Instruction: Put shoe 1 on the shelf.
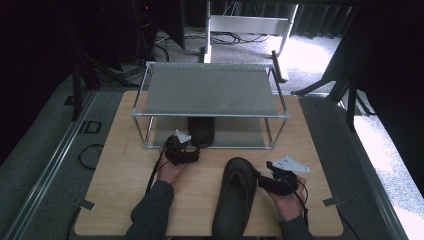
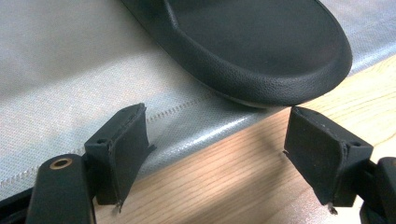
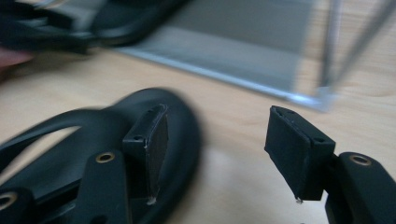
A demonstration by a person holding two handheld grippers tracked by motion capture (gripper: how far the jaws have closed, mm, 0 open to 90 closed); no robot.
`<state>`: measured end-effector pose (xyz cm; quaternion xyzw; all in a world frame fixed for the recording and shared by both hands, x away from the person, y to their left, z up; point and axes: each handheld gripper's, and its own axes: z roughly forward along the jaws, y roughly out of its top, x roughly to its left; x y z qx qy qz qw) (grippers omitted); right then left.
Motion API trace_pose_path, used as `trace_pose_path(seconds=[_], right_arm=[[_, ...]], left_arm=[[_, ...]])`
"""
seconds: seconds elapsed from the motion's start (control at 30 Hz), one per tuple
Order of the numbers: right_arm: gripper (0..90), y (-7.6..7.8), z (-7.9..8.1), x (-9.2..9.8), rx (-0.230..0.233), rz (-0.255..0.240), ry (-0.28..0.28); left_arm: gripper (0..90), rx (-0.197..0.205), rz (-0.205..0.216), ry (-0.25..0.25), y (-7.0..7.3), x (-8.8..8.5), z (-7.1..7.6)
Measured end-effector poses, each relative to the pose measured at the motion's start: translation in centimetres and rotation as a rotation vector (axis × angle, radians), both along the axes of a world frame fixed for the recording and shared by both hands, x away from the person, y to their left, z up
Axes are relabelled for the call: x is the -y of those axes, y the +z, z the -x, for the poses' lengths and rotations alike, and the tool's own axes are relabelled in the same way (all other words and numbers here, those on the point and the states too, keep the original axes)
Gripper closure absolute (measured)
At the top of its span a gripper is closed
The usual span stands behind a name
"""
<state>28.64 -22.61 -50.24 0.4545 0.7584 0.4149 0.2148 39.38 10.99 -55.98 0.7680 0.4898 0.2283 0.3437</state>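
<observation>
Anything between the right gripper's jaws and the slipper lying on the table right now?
No. In the right gripper view the right gripper stands open beside the slipper, with bare wooden table between its pads.

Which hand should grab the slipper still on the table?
Right. The right gripper sits open beside the slipper on the table, nothing between its fingers. The left gripper is at the rack, facing the shelved slipper.

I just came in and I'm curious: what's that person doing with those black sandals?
A person holds tongs in each hand at a wooden table. One sandal already sits on the rack's lower shelf, with the left tongs open just in front of it. The right tongs are open beside the second sandal, which lies on the table.
</observation>
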Motion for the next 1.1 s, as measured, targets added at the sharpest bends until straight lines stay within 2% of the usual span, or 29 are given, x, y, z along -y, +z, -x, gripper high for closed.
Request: trace_pose_path(seconds=[0.03,0.07,0.1,0.27,0.33,0.4,0.7,1.1], right_arm=[[38.7,0.0,0.0,0.0,0.000,0.000,0.000],[38.7,0.2,0.9,-0.7,0.000,-0.006,0.032],[38.7,0.2,0.9,-0.7,0.000,-0.006,0.032],[38.7,0.4,2.9,-2.1,-0.017,-0.046,0.102],[38.7,0.4,2.9,-2.1,-0.017,-0.046,0.102],[38.6,-0.1,3.5,-3.1,-0.032,-0.037,0.129],[39.2,-1.7,3.1,-3.9,-0.091,-0.014,0.145],[52.7,-2.5,2.5,-4.0,-0.127,0.014,0.123]], left_arm=[[22.4,0.000,0.000,0.000,0.0,0.0,0.0],[22.4,0.000,0.002,0.000,0.0,0.0,0.0],[22.4,0.000,0.002,0.000,0.0,0.0,0.0],[22.5,0.000,0.001,0.000,0.0,0.0,0.0],[22.5,0.000,0.001,0.000,0.0,0.0,0.0],[22.5,0.000,0.001,0.001,0.0,0.0,0.0],[22.6,0.001,0.002,0.000,0.0,0.0,0.0],[22.6,0.001,0.002,0.001,0.0,-0.1,0.0]])
